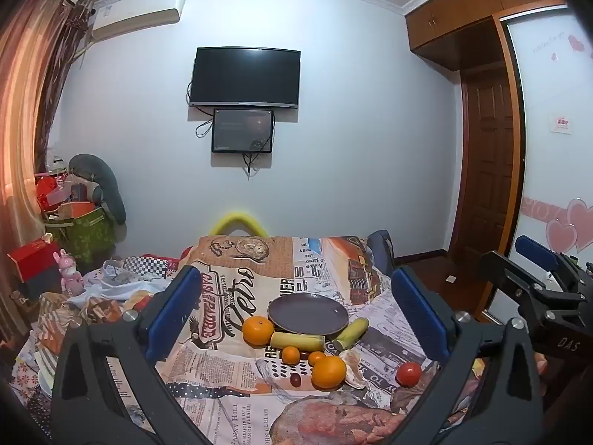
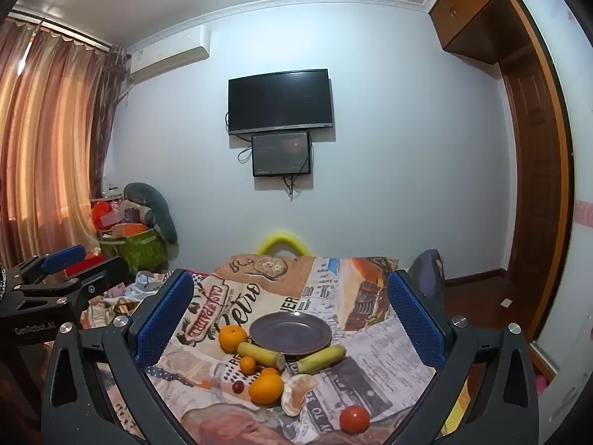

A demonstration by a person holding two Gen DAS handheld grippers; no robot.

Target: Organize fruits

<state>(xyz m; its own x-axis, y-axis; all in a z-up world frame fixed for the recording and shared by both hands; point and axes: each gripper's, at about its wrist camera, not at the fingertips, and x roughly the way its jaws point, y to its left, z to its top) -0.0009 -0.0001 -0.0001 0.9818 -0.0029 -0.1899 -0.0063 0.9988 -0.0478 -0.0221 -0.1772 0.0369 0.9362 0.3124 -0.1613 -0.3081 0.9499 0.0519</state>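
Observation:
A dark empty plate [image 1: 307,313] [image 2: 290,333] sits mid-table on the newspaper-print cloth. In front of it lie two large oranges [image 1: 257,330] [image 1: 328,371], two small oranges [image 1: 290,355], two yellow-green stick-shaped pieces [image 1: 296,341] [image 1: 352,332], a red tomato [image 1: 408,373] [image 2: 354,419], a dark grape [image 1: 295,379] and a pale peel [image 1: 354,367]. My left gripper [image 1: 294,276] hovers open before the fruit and holds nothing. Beside it, my right gripper [image 2: 290,276] is open too and just as empty.
The cloth-covered table [image 1: 237,400] drops off at its far edge near a yellow curved object [image 1: 237,220]. A cluttered bed with a pink toy [image 1: 70,274] lies to the left, a chair back [image 2: 430,270] to the right. TV, wardrobe and door stand beyond.

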